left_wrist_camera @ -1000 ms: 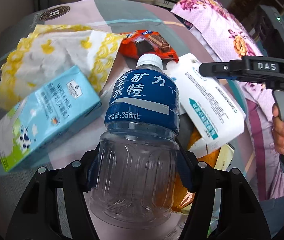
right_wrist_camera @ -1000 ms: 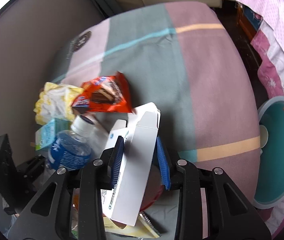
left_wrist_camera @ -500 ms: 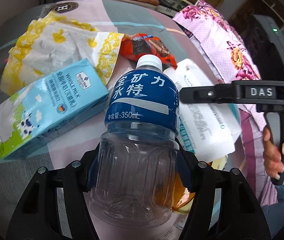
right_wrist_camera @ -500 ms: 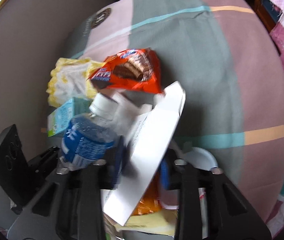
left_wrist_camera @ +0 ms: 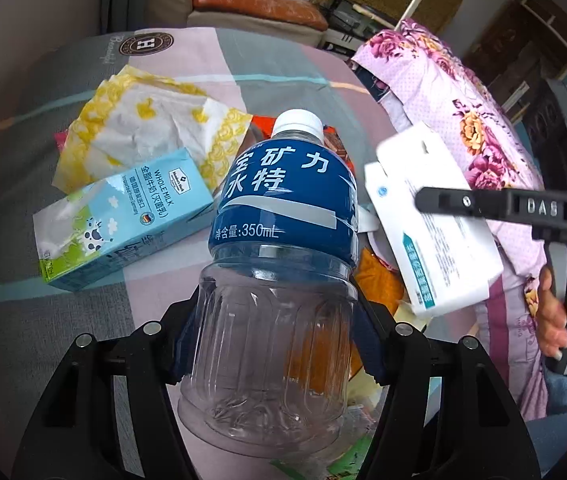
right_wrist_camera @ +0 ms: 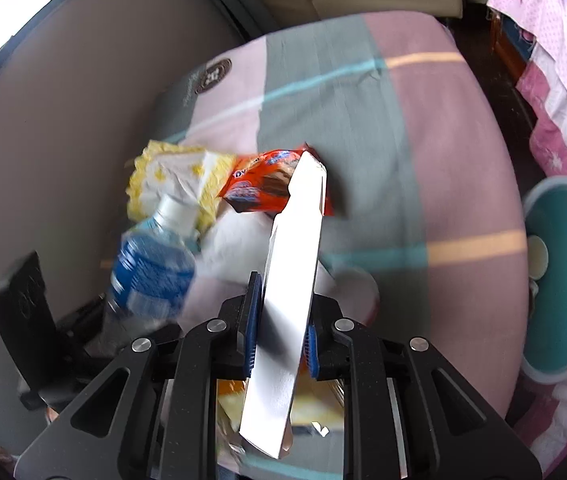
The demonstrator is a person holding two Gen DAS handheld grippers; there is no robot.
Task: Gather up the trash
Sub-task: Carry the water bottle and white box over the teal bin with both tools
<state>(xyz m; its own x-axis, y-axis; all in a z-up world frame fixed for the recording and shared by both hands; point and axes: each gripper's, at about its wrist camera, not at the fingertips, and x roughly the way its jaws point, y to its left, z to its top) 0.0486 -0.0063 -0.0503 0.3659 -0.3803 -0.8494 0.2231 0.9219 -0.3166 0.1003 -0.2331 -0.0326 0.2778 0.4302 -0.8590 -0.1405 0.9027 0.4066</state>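
My left gripper (left_wrist_camera: 275, 332) is shut on an empty clear bottle (left_wrist_camera: 279, 280) with a blue label and white cap, held above the bed. The bottle also shows in the right wrist view (right_wrist_camera: 151, 272). My right gripper (right_wrist_camera: 281, 340) is shut on a flat white carton (right_wrist_camera: 291, 300), lifted and turned on edge; the carton also shows in the left wrist view (left_wrist_camera: 431, 220). On the bedspread lie a blue milk carton (left_wrist_camera: 123, 220), a yellow-and-white paper wrapper (left_wrist_camera: 147, 136) and an orange snack packet (right_wrist_camera: 263, 188).
A striped pink, grey and teal bedspread (right_wrist_camera: 423, 120) covers the bed. A teal round bin (right_wrist_camera: 559, 280) stands on the floor at the right. More orange and yellow trash (left_wrist_camera: 379, 284) lies under the grippers. A floral quilt (left_wrist_camera: 463, 120) lies at the right.
My right gripper has lifted the white carton off the pile and turned it on edge. My left gripper has raised the bottle slightly; the milk carton and wrapper stay on the bed.
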